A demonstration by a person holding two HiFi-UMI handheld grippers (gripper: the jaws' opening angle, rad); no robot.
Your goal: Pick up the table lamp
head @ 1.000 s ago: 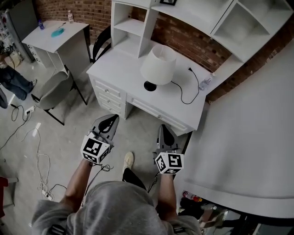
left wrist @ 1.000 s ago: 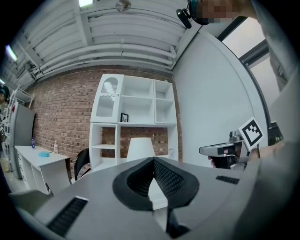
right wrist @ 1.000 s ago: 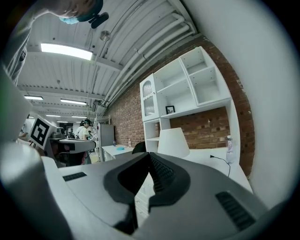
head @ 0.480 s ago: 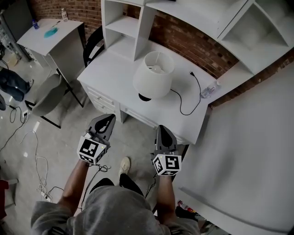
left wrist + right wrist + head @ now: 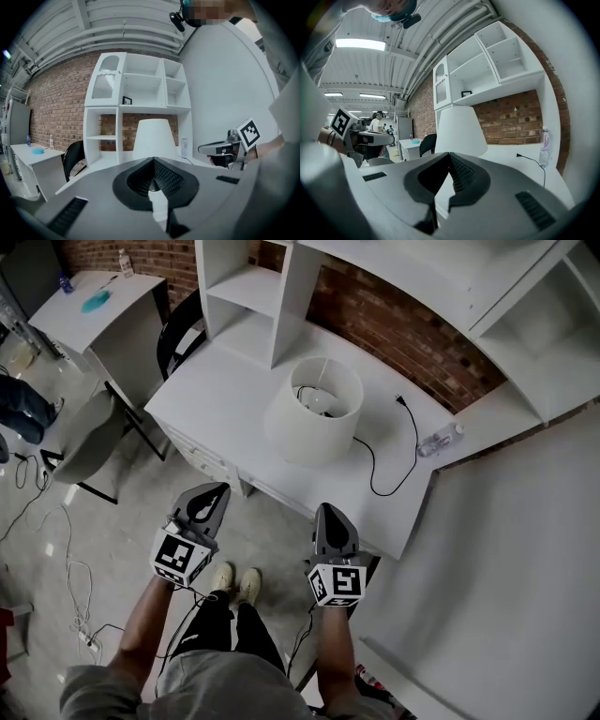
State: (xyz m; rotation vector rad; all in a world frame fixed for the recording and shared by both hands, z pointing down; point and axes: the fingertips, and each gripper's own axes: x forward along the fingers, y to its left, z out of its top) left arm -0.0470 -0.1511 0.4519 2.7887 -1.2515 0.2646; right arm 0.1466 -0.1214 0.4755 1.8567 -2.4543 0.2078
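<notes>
The table lamp point(image 5: 314, 409) has a white cone shade and a dark base, and it stands on the white desk point(image 5: 216, 399). Its black cord point(image 5: 380, 474) trails right across the desk top to a loose plug. Both grippers hang over the floor in front of the desk, short of its front edge. My left gripper point(image 5: 208, 495) is shut and holds nothing. My right gripper point(image 5: 330, 512) is shut and holds nothing too. The lamp point(image 5: 152, 136) stands straight ahead beyond the tips of the left gripper point(image 5: 153, 159). In the right gripper view the lamp point(image 5: 459, 129) also rises ahead of the right gripper point(image 5: 449, 153).
A white shelf unit point(image 5: 244, 296) stands on the desk's back. A water bottle point(image 5: 439, 440) lies at the desk's right end. A black chair point(image 5: 178, 329), a grey chair point(image 5: 89, 437) and a side table point(image 5: 89, 310) stand to the left. Cables point(image 5: 56, 549) lie on the floor.
Both grippers have moved forward toward the desk, and the person's feet have stepped up. The lamp looks nearer, and its shade's open top shows from above.
</notes>
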